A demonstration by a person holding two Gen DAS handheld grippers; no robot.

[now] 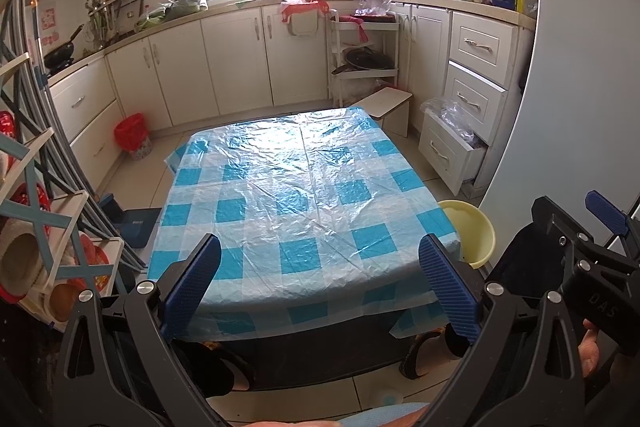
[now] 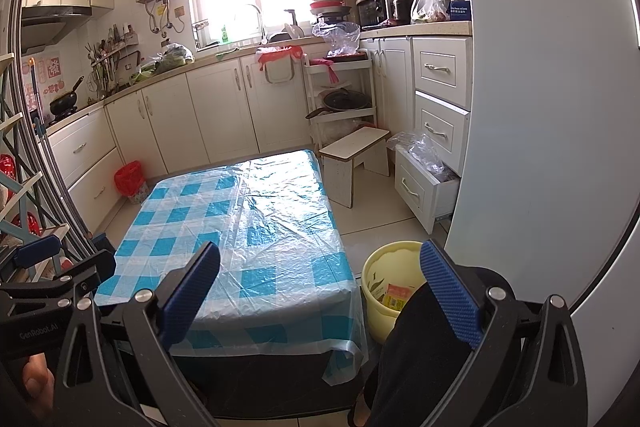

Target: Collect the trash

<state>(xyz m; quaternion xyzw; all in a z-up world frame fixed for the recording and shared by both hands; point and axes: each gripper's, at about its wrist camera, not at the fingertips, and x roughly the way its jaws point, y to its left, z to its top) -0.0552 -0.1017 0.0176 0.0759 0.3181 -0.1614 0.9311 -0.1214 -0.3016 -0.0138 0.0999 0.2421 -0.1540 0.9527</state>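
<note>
Trash sits in the yellow bucket point(image 2: 394, 291) on the floor by the worktop's point(image 2: 256, 227) right corner — a yellow-red packet point(image 2: 396, 297) and other wrappers inside. We hold both tongs spread wide, nothing between the blue pads: left tongs point(image 1: 320, 281) hover at the near edge of the blue-checked plastic cover, w/ right tongs point(image 2: 320, 287) straddling the worktop's corner and the bucket. A dark-clad knee point(image 2: 424, 347) overlaps the bucket rim. Beyond — a small white stool point(image 2: 354, 157), an open bottom drawer point(image 2: 424, 183) w/ clear plastic, a red-lined bin point(image 2: 130, 181) by the cabinets.
</note>
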